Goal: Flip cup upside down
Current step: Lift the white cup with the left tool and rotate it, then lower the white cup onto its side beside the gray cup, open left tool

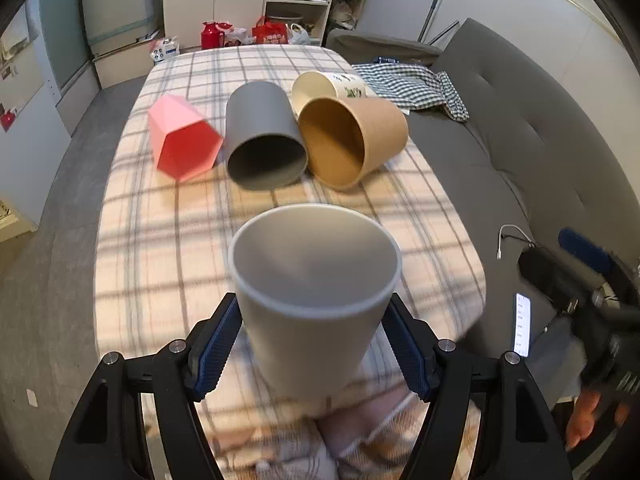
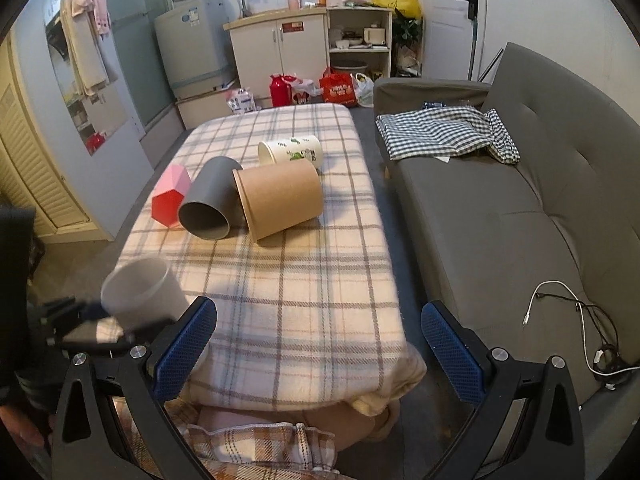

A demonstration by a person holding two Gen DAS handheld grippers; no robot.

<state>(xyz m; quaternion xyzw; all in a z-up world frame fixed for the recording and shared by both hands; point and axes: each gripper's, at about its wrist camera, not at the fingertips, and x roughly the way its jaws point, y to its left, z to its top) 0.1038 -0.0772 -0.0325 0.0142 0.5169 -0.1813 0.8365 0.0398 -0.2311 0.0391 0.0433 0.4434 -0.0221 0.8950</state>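
My left gripper [image 1: 314,334] is shut on a grey-white cup [image 1: 316,300], held mouth-up and tilted slightly away, above the near end of the plaid-covered table [image 1: 168,240]. The same cup [image 2: 140,292] shows at the left in the right wrist view, held by the left gripper. My right gripper [image 2: 318,332] is open and empty above the table's near edge. Several cups lie on their sides mid-table: a pink hexagonal cup [image 1: 182,142], a dark grey cup [image 1: 262,136], a brown paper cup [image 1: 350,140] and a white printed cup [image 1: 328,86].
A grey sofa [image 2: 500,216] stands right of the table, with a checked cloth [image 2: 444,130] and a white cable [image 2: 560,300] on it. A phone [image 1: 522,324] lies near the sofa's front. Cabinets, a washing machine and red bags stand beyond the table's far end.
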